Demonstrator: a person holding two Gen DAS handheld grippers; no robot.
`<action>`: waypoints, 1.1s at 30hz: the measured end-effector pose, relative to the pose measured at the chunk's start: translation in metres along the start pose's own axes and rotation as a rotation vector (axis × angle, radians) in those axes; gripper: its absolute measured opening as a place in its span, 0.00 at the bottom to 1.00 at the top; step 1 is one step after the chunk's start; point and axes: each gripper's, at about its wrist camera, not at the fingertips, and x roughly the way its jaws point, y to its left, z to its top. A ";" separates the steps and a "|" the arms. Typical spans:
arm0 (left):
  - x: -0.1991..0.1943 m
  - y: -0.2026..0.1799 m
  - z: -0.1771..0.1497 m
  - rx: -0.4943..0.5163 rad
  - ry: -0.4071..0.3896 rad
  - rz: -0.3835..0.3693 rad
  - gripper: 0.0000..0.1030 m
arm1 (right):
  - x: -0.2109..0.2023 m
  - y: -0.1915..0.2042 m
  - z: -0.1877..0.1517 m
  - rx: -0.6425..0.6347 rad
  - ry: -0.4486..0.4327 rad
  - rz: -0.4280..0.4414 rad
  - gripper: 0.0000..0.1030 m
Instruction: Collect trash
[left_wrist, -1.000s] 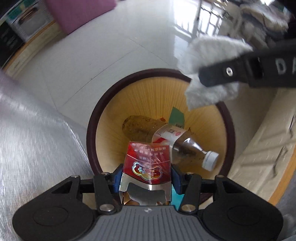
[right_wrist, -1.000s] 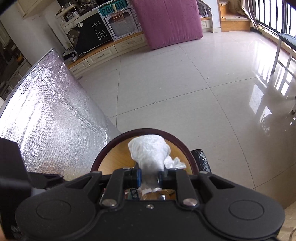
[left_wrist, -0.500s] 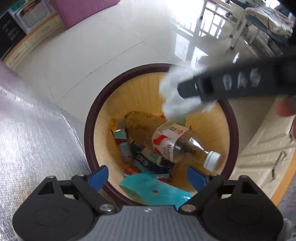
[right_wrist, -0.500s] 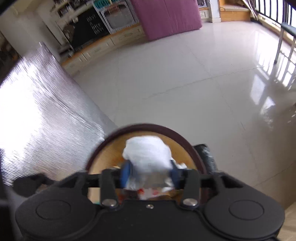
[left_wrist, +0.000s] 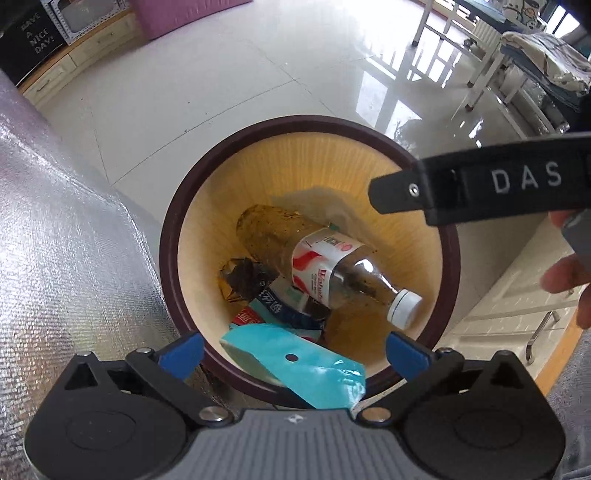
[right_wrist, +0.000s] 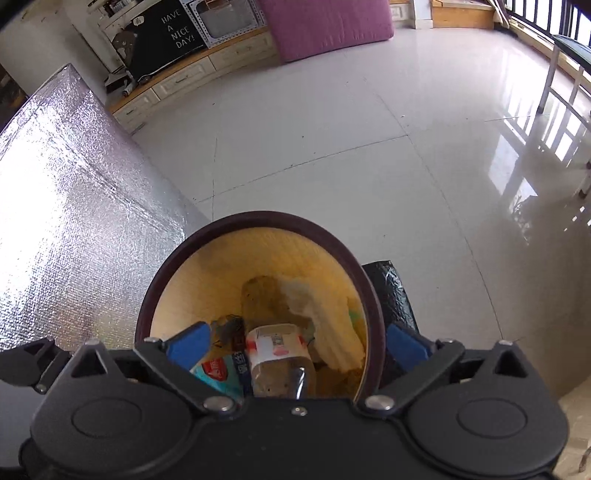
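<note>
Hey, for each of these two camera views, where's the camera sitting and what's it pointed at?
Left wrist: on the left gripper, looking steeply down into the trash bin; its open blue fingers, the right gripper's finger and fingertips of a hand show.
Right wrist: on the right gripper, angled down over the bin's rim toward the floor; its open fingers show.
Shared: the bin, the bottle, the foil-covered surface.

White capitals "DAS" are printed on the black finger of the right gripper (left_wrist: 480, 184) reaching across the left wrist view. "HAVE A NICE DAY!" is written in white on the black board (right_wrist: 166, 40) above the low cream cabinets. The red-and-white label of the clear plastic bottle (left_wrist: 325, 262) carries lettering too small to be read with certainty.
</note>
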 end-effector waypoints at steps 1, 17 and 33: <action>-0.002 0.000 -0.001 -0.009 -0.004 0.001 1.00 | -0.001 0.000 -0.001 -0.004 0.003 0.000 1.00; -0.073 0.001 -0.029 -0.185 -0.145 0.003 1.00 | -0.079 0.007 0.001 -0.037 -0.075 -0.038 1.00; -0.204 0.001 -0.076 -0.326 -0.430 0.028 1.00 | -0.194 0.030 -0.023 -0.096 -0.206 -0.024 1.00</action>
